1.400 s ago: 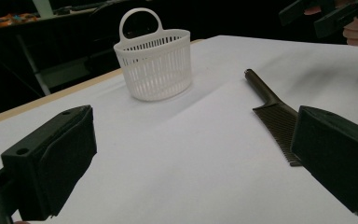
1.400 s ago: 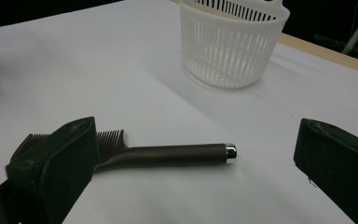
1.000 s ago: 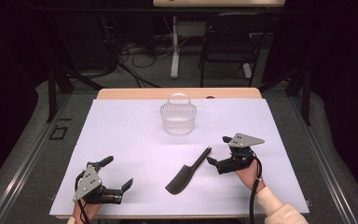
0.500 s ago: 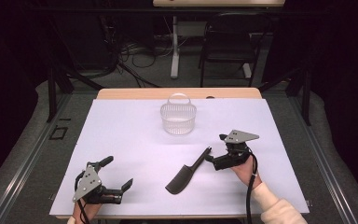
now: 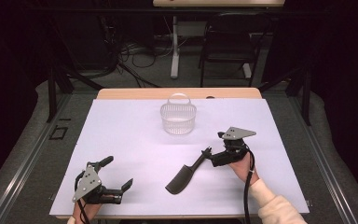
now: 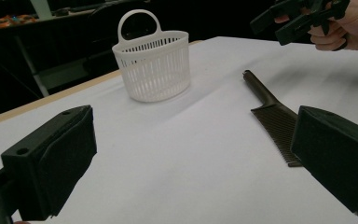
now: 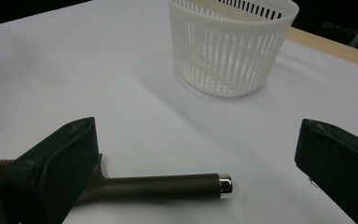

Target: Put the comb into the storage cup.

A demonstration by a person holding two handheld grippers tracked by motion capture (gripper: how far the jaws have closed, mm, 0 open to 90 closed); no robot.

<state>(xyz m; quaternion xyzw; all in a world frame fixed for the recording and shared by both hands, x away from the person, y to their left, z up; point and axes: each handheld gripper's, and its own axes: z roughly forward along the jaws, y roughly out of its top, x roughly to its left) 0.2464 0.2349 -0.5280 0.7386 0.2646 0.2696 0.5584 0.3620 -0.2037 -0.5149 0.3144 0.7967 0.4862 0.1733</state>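
Observation:
A black comb (image 5: 186,173) lies flat on the white table, its handle pointing up and right. My right gripper (image 5: 209,157) hovers open right at the handle's tip. In the right gripper view the handle (image 7: 168,186) with its shiny end lies low between the spread jaws of that gripper (image 7: 196,149), nearer the left one. My left gripper (image 5: 117,172) rests open at the front left, holding nothing. From the left gripper (image 6: 191,140) I see the comb's teeth (image 6: 272,116) beside its right jaw. A white slatted basket (image 5: 178,119) stands upright at the back centre.
The table's wooden far edge (image 5: 177,93) runs behind the basket (image 6: 153,60) (image 7: 230,46). A chair (image 5: 228,42) and cables stand on the floor beyond. The other hand and its gripper (image 6: 298,18) show at the top right of the left gripper view.
My right gripper has moved left and slightly away from the person, closing in on the comb's handle tip. The left gripper, comb and basket stay put.

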